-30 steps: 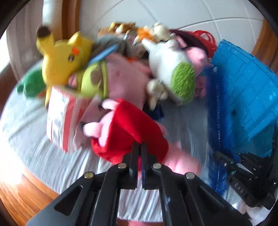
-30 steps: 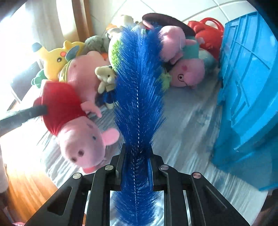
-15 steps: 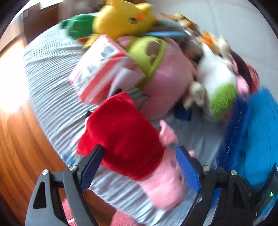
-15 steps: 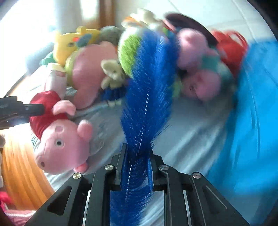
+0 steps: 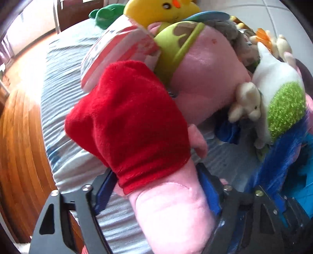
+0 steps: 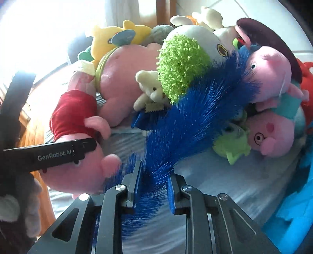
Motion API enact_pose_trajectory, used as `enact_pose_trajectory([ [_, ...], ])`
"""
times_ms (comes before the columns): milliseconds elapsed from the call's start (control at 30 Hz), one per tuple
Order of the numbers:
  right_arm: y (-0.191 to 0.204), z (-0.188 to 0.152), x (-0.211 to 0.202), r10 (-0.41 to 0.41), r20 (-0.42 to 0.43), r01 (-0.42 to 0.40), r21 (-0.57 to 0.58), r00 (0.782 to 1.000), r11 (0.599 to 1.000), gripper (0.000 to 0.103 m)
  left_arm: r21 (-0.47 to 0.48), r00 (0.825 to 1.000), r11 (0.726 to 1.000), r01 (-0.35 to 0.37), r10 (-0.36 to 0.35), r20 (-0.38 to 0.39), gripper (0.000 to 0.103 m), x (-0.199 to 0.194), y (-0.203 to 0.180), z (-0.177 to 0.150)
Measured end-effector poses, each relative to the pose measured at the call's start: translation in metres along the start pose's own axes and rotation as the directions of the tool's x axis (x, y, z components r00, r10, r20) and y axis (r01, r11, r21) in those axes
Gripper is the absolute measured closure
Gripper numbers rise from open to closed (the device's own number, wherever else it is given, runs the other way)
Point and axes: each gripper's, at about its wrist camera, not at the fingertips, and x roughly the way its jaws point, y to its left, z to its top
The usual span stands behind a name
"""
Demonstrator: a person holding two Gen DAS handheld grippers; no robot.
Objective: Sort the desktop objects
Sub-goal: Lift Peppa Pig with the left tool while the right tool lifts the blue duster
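So the pink plush pig in the red dress (image 5: 137, 125) is sitting right between the left tongs (image 5: 158, 183), near edge of the counter, head toward the camera; the blue pads are spread either side of its neck and I honestly can't tell if they're pinching it yet or just bracketing it. Right tongs (image 6: 152, 187) are clenched on the long blue bristly bottle brush (image 6: 195, 121), which leans up and right over the toy heap.

For this step I'd close on the neck where dress meets head, since that's the narrowest, firmest bit; plush squashes, so squeeze well before lifting, and lift straight up so the dress doesn't drag the red-and-white box (image 5: 117, 52) behind it.

Counter has a blue-and-white striped cloth (image 5: 58, 82); a big pink plush with green band (image 5: 205, 78) and a yellow plush (image 5: 162, 9) sit farther back; wooden floor (image 5: 17, 140) on the left, blue plastic crate (image 6: 293, 224) on the right.
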Motion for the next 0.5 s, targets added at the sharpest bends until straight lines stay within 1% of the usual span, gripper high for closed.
enact_pose_trajectory([
  [33,-0.001,0.000,0.000,0.010,0.006,-0.011,0.015,1.000,1.000,0.081,0.015,1.000,1.000,0.003,-0.003,0.007,0.039,-0.003,-0.001,-0.001],
  [67,-0.002,-0.001,-0.001,0.019,0.013,-0.019,0.027,1.000,0.999,0.081,0.030,1.000,1.000,0.006,-0.006,0.014,0.042,-0.006,-0.002,-0.001],
  [133,0.000,-0.002,-0.008,0.016,0.032,-0.017,0.030,0.999,0.999,0.081,0.079,0.999,0.997,0.006,-0.010,0.041,0.043,-0.020,-0.003,-0.003],
  [233,0.011,-0.001,-0.022,0.004,0.055,-0.005,0.026,0.998,1.000,0.081,0.138,0.994,0.990,0.030,-0.044,0.098,0.044,-0.052,0.001,-0.002],
  [367,0.035,-0.001,-0.047,-0.052,0.106,0.048,0.038,0.993,0.998,0.081,0.246,0.977,0.967,0.061,-0.108,0.182,0.044,-0.103,0.014,0.005],
  [500,0.067,0.004,-0.088,-0.129,0.199,0.119,0.064,0.971,0.991,0.087,0.346,0.955,0.934,0.090,-0.180,0.236,0.044,-0.146,0.031,0.015],
])
